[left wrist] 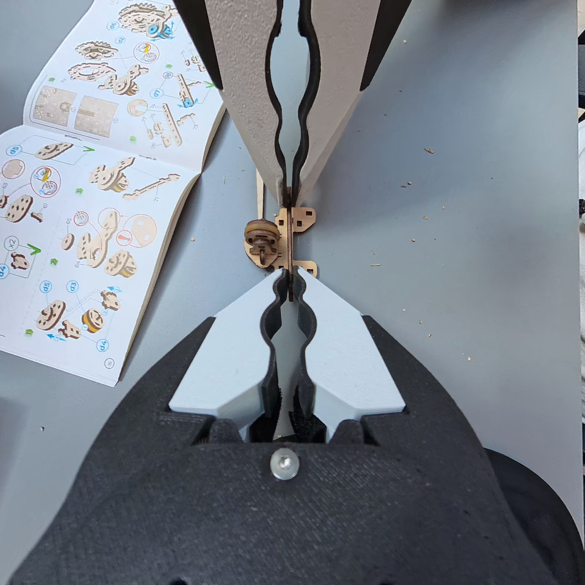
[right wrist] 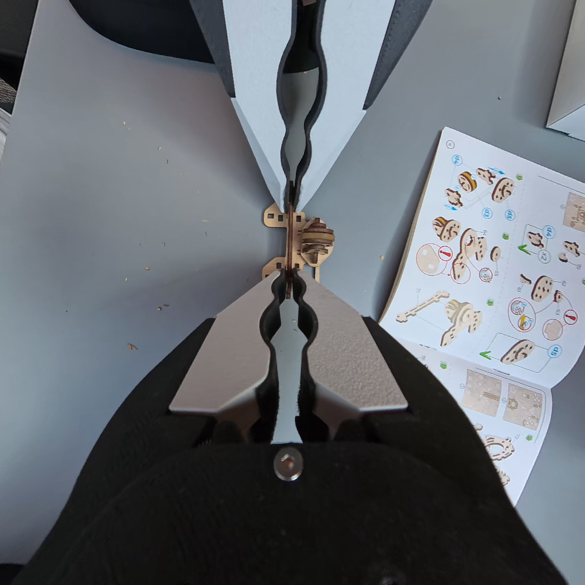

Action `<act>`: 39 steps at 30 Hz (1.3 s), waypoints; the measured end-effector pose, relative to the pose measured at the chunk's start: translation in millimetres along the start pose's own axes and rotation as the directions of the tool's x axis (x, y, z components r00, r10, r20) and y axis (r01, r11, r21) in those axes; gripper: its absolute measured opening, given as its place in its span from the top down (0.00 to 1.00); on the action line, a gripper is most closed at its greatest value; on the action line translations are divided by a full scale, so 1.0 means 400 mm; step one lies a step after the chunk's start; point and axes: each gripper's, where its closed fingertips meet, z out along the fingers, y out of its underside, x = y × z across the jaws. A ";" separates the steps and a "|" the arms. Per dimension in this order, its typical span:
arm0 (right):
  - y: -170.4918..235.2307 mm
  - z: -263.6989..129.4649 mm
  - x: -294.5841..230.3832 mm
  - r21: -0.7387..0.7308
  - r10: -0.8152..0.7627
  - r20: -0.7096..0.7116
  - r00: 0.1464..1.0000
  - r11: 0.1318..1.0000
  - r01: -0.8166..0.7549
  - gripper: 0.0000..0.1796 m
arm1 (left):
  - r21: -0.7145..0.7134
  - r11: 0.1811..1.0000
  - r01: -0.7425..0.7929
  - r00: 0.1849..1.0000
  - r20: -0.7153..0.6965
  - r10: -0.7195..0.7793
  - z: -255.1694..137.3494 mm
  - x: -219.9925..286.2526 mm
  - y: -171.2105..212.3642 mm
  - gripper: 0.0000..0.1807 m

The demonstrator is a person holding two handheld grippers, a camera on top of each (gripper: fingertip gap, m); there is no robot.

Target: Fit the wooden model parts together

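Open grey table is seen on the side of the wooden model away from the instruction booklet; only wood chips are scattered there. The opposite side is narrowed by that booklet. Both ends of the model are blocked by the left gripper and right gripper, clamped nose to nose. A white box is seen at the table edge.

Grey tabletop fills scene, evenly lit, flecked with wood crumbs. Open instruction booklet at 9 o'clock; white box at 2 o'clock.
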 end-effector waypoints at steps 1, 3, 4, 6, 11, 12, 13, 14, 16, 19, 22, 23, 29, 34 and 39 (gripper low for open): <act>0.000 0.000 0.000 -0.001 0.001 0.002 1.000 1.000 -0.001 0.98 | 0.000 1.000 -0.002 1.000 0.000 0.002 0.000 0.000 0.000 0.99; 0.000 0.001 -0.001 -0.006 0.007 0.006 1.000 1.000 -0.007 0.99 | -0.001 1.000 -0.004 1.000 0.000 0.004 0.000 0.000 0.000 0.99; 0.001 0.001 -0.002 -0.012 0.009 0.009 1.000 1.000 -0.009 0.99 | -0.002 1.000 -0.004 1.000 0.000 0.004 0.000 0.000 0.000 0.99; 0.002 0.002 -0.004 -0.027 0.015 0.013 1.000 1.000 -0.014 0.99 | -0.001 1.000 -0.003 1.000 -0.003 0.003 0.000 0.000 0.000 0.99; 0.003 0.005 -0.008 -0.059 0.014 0.001 1.000 0.998 -0.014 1.00 | 0.000 1.000 -0.001 1.000 -0.013 0.001 0.000 -0.001 0.000 0.99; 0.003 0.005 -0.007 -0.057 0.024 0.001 1.000 0.998 -0.024 1.00 | 0.001 1.000 0.002 1.000 -0.018 -0.002 0.000 -0.001 0.000 0.99; 0.003 0.005 -0.007 -0.055 0.034 0.003 0.999 0.998 -0.033 1.00 | 0.002 1.000 0.006 1.000 -0.022 -0.006 0.000 -0.002 0.000 1.00; 0.003 0.006 -0.007 -0.053 0.036 0.005 0.999 0.998 -0.035 1.00 | 0.001 1.000 0.008 1.000 -0.026 -0.008 0.000 -0.002 0.000 0.99; 0.004 0.006 -0.009 -0.058 0.033 0.001 0.999 0.998 -0.033 1.00 | -0.001 1.000 0.006 1.000 -0.028 -0.006 0.000 -0.002 0.001 0.99; 0.005 0.007 -0.011 -0.074 0.019 -0.014 1.000 0.997 -0.020 0.99 | -0.002 1.000 -0.004 1.000 -0.020 0.004 0.000 -0.001 0.001 0.99; 0.005 0.008 -0.013 -0.074 0.020 -0.017 1.000 0.997 -0.021 0.99 | 0.005 1.000 0.001 1.000 -0.018 -0.001 0.000 -0.001 0.001 0.99; 0.005 0.008 -0.013 -0.074 0.020 -0.017 1.000 0.997 -0.021 0.99 | 0.005 1.000 0.000 1.000 -0.016 0.000 0.001 -0.001 0.001 0.99; 0.006 0.009 -0.017 -0.060 0.038 0.004 0.999 0.998 -0.037 0.99 | 0.017 1.000 -0.015 1.000 0.005 0.015 0.000 -0.002 0.000 0.99; 0.029 0.026 -0.018 -0.124 -0.010 -0.022 1.000 0.992 0.007 0.99 | 0.051 0.998 -0.037 0.998 0.053 0.035 -0.016 -0.006 -0.005 0.84; 0.034 0.029 -0.034 -0.136 0.001 0.020 1.000 0.991 0.002 1.00 | 0.071 0.997 -0.021 0.999 0.050 0.017 -0.021 -0.013 -0.006 0.88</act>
